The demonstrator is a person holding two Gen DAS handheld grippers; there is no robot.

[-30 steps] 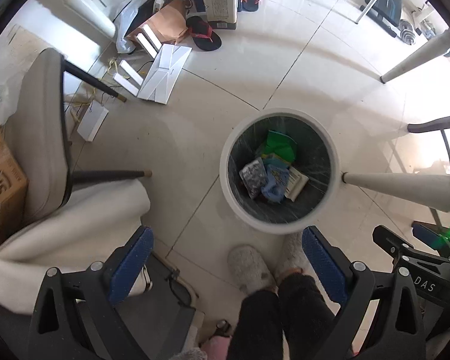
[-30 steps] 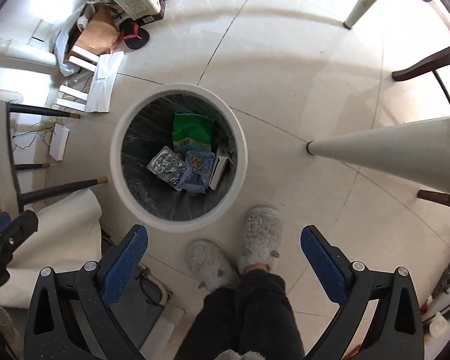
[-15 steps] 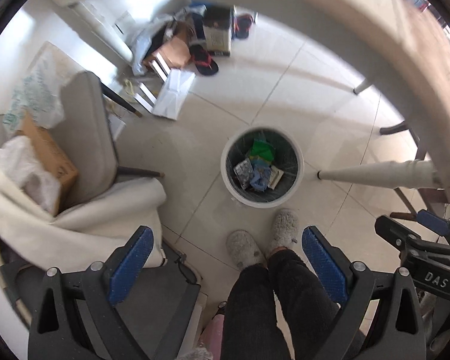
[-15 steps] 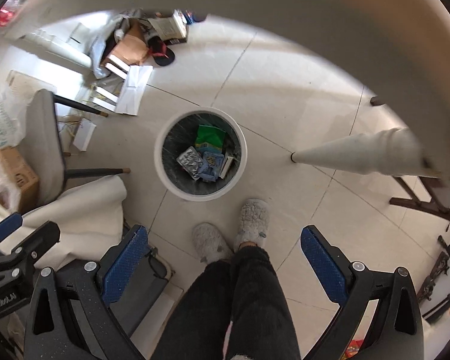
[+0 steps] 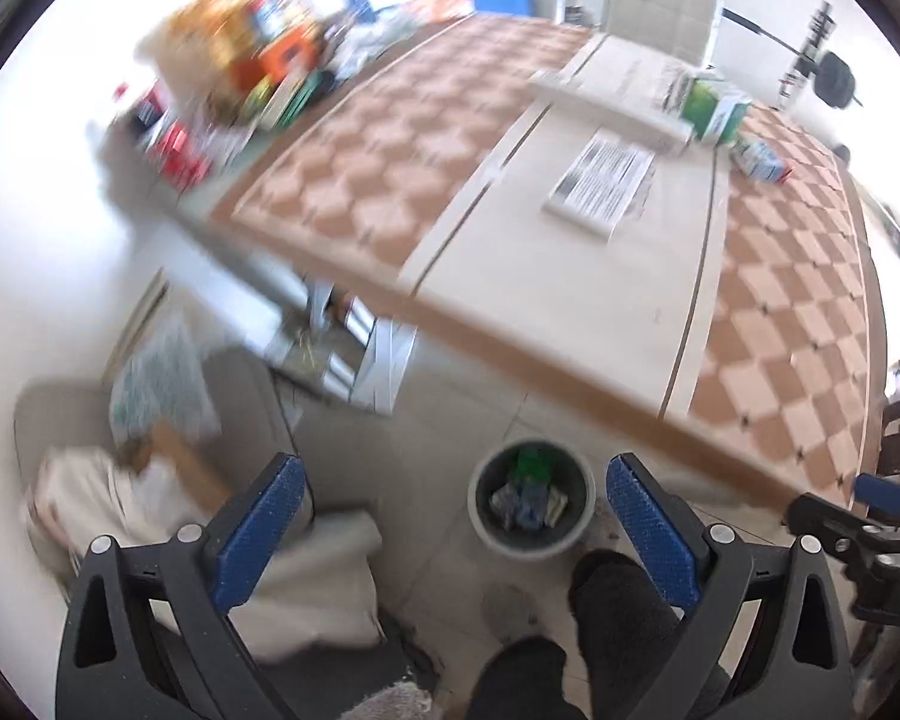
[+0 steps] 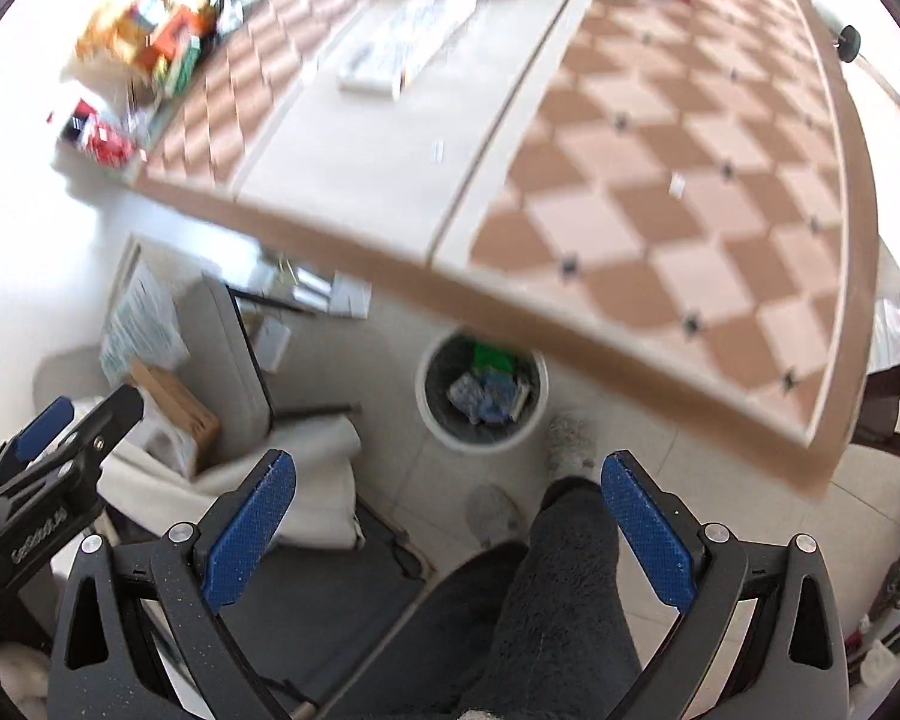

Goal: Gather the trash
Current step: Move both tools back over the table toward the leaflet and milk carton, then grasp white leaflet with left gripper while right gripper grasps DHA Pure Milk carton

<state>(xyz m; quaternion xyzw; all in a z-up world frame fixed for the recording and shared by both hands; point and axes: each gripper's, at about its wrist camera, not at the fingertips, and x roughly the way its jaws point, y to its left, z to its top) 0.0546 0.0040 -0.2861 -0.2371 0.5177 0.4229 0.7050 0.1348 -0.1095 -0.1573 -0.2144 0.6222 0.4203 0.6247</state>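
- Left gripper (image 5: 450, 516): jaws spread wide, nothing between them.
- Right gripper (image 6: 447, 507): jaws spread wide, empty.
- One trash bin (image 5: 531, 543) on the floor, lower centre of the left view, holding several wrappers (image 5: 525, 501); exact count unclear.
- One checkered tabletop (image 6: 660, 192) fills the upper frame.
- On it: one green box (image 5: 714, 105), one small carton (image 5: 761, 161), one flat white pack (image 5: 600, 186); blurred clutter upper left.

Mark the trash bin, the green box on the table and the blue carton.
trash bin (image 6: 432, 414): right wrist view, on its white rim, left side.
green box (image 5: 703, 101): left wrist view, on its green front face.
blue carton (image 5: 759, 161): left wrist view, mid-body.
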